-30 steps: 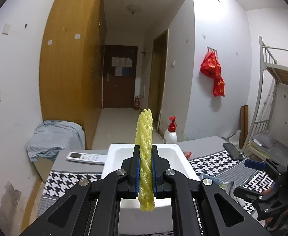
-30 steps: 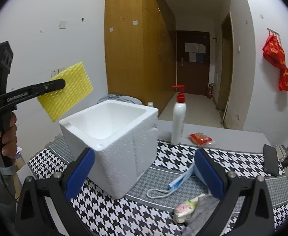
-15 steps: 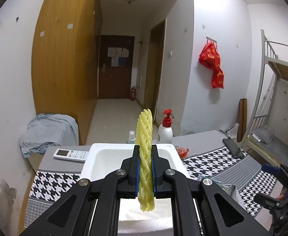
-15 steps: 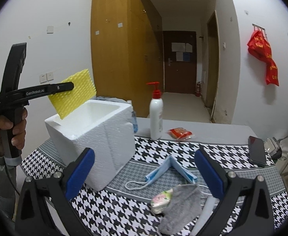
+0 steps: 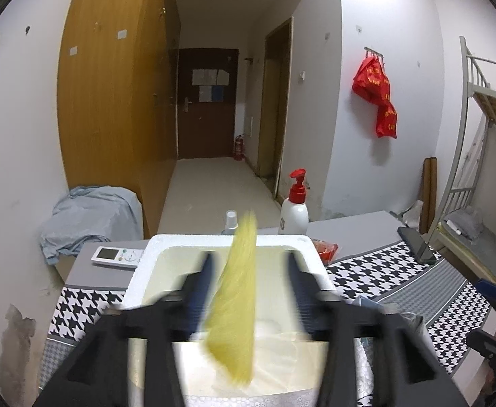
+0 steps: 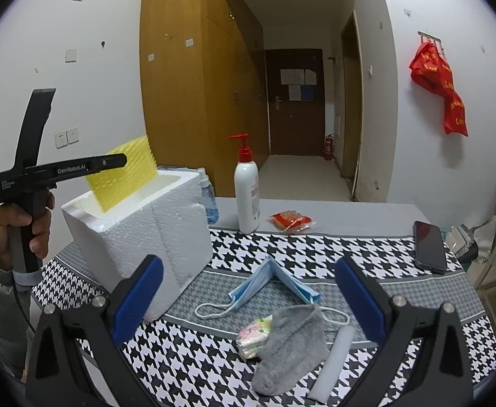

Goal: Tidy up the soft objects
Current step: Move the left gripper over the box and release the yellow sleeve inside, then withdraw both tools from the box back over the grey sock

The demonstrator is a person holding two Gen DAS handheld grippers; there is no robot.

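My left gripper [image 5: 248,281] is open above the white foam box [image 5: 146,264], its fingers blurred. The yellow foam net [image 5: 236,302] is blurred between the spread fingers and drops into the box. In the right wrist view the left gripper [image 6: 112,164] hovers over the foam box [image 6: 166,230] with the yellow net [image 6: 126,173] partly below the rim. My right gripper [image 6: 248,291] is open and empty above the table, over a blue face mask [image 6: 271,281], a grey sock [image 6: 288,346], a floral tissue pack [image 6: 253,335] and a white foam strip [image 6: 332,363].
A lotion pump bottle [image 6: 246,190], a small blue bottle [image 6: 209,200], a red snack packet [image 6: 290,220] and a black phone [image 6: 429,246] lie on the houndstooth tablecloth [image 6: 316,251]. A remote [image 5: 117,256] lies left of the box. A bunk bed [image 5: 478,156] stands at the right.
My left gripper has opened and let go of the yellow net, which falls into the foam box. My right gripper has drawn back, so the sock and mask show more fully.
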